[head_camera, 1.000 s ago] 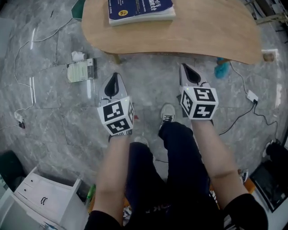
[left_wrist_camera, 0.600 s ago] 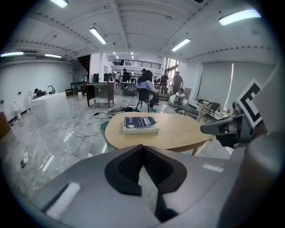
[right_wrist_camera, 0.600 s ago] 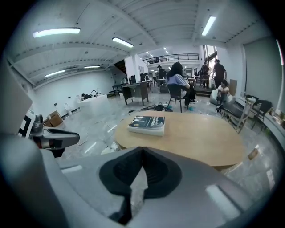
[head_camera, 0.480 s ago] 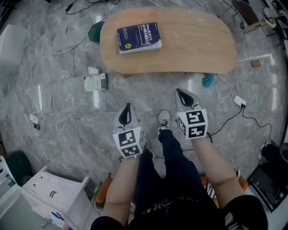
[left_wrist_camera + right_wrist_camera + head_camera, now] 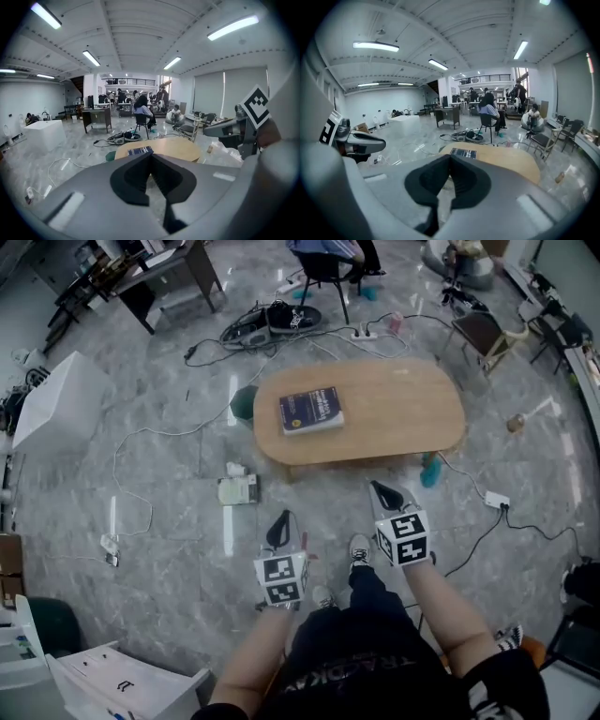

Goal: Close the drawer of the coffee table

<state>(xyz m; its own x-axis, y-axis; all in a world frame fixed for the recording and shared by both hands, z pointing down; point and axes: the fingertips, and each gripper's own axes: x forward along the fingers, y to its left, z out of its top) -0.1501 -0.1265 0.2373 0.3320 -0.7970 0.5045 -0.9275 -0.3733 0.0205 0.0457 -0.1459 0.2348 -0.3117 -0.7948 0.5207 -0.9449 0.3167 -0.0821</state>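
Observation:
The oval wooden coffee table (image 5: 394, 413) stands on the grey marble floor ahead of me, with a blue book (image 5: 312, 411) lying on its left part. No drawer shows in any view. My left gripper (image 5: 284, 517) and right gripper (image 5: 377, 487) are held side by side in the air, short of the table's near edge, both shut with nothing between their pads. The left gripper view looks past its shut gripper (image 5: 151, 157) to the table (image 5: 176, 147) and book (image 5: 140, 151). The right gripper view shows its shut gripper (image 5: 449, 159) and the table (image 5: 511, 161).
Cables trail over the floor around the table. A small white device (image 5: 237, 489) lies left of the table and a teal object (image 5: 429, 470) at its right leg. A white box (image 5: 61, 409) stands far left, a white cabinet (image 5: 122, 681) at bottom left, and chairs and desks behind.
Both grippers and the head camera have risen and drawn back. The table now looks smaller and farther, and much more of the room is in view. Both stay shut.

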